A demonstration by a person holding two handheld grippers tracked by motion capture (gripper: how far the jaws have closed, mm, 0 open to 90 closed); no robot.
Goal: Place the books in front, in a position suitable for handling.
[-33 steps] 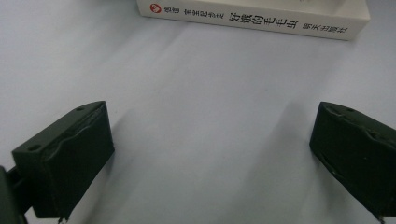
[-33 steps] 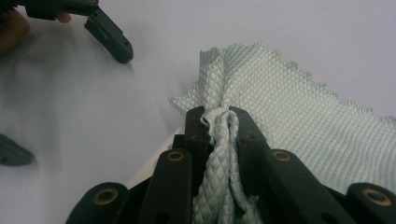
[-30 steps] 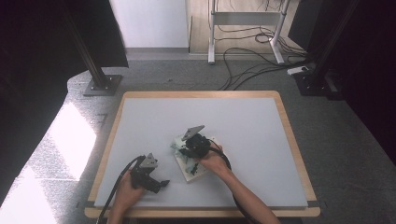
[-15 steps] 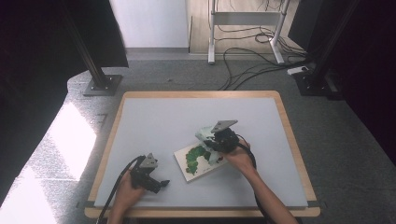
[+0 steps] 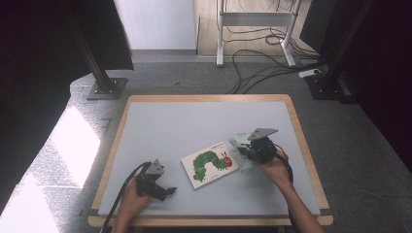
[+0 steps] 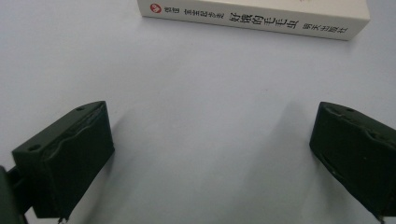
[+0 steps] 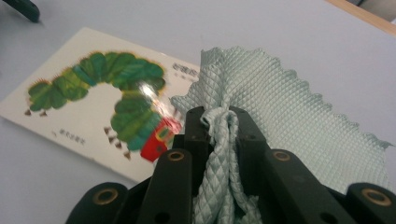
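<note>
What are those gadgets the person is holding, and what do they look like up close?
They are two handheld grippers. The left gripper and the right gripper are both black, each with a grey three-cornered plate on top and a black cable trailing back toward the person. Up close, the jaws are chunky matte black blocks; the right one's linkage shows round brass-coloured pivot holes. The forearms are bare, with no sleeves visible.

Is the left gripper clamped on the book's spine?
No: the left gripper is open over bare mat, with the book lying ahead of it.

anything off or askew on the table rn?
Nothing damaged or spilled. The book lies flat but skewed to the table edges. The cloth is bunched in the shut right gripper. The left gripper is open, holding nothing.
</note>
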